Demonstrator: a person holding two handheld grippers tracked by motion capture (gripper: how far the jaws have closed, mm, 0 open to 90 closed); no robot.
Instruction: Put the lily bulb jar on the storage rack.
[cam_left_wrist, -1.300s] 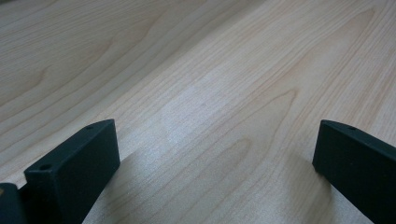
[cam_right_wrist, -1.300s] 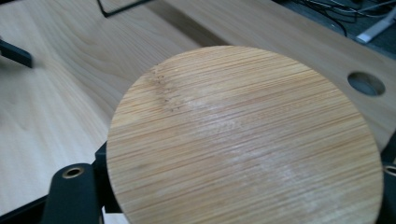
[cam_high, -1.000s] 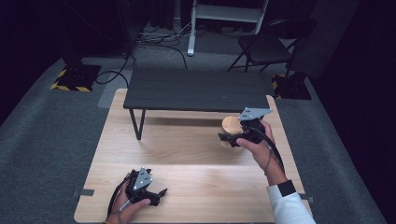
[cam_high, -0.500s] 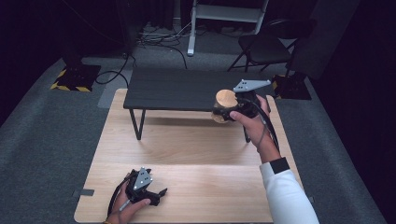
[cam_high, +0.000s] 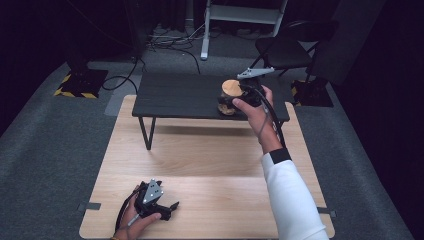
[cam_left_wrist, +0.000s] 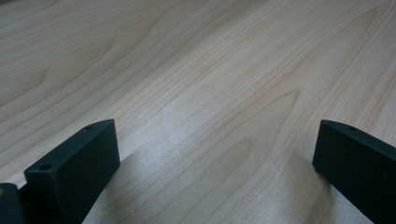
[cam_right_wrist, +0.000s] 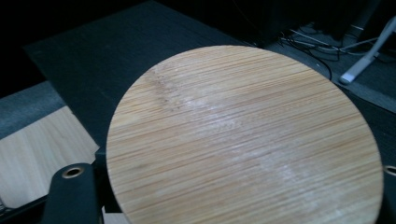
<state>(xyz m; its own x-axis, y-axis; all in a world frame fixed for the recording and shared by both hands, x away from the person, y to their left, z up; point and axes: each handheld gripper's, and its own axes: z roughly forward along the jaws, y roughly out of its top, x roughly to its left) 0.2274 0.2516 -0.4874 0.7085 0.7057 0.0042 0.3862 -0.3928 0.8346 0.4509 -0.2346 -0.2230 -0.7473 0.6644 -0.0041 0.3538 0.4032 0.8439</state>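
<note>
A: From the high view, what is the right claw (cam_high: 227, 102) doing?

B: It is clamped on a round jar with a pale bamboo lid (cam_high: 230, 96), held over the low black matte shelf-table (cam_high: 180, 95) that stands at the far end of the light wooden worktop (cam_high: 210, 165). The jar sits upright in the grip, lid up, which I judge keeps it ready to be set down flat on the black top. Whether its base already touches that top I cannot tell.

A: And the left claw (cam_high: 172, 206)?

B: It rests on the near left part of the worktop, well apart from the jar, probably parked there so it stays out of the way.

A: What does the left gripper view add?

B: Its two black jaws stand wide apart with nothing between them, and the bare wood grain of the worktop (cam_left_wrist: 210, 93) lies below.

A: And the right gripper view?

B: The bamboo lid (cam_right_wrist: 243, 140) looms close over the jaws, so the grip must be on the jar's body beneath it. Behind lie the black shelf-table (cam_right_wrist: 116, 56) and a corner of the worktop (cam_right_wrist: 37, 154), which fits a jar carried over the black surface.
</note>
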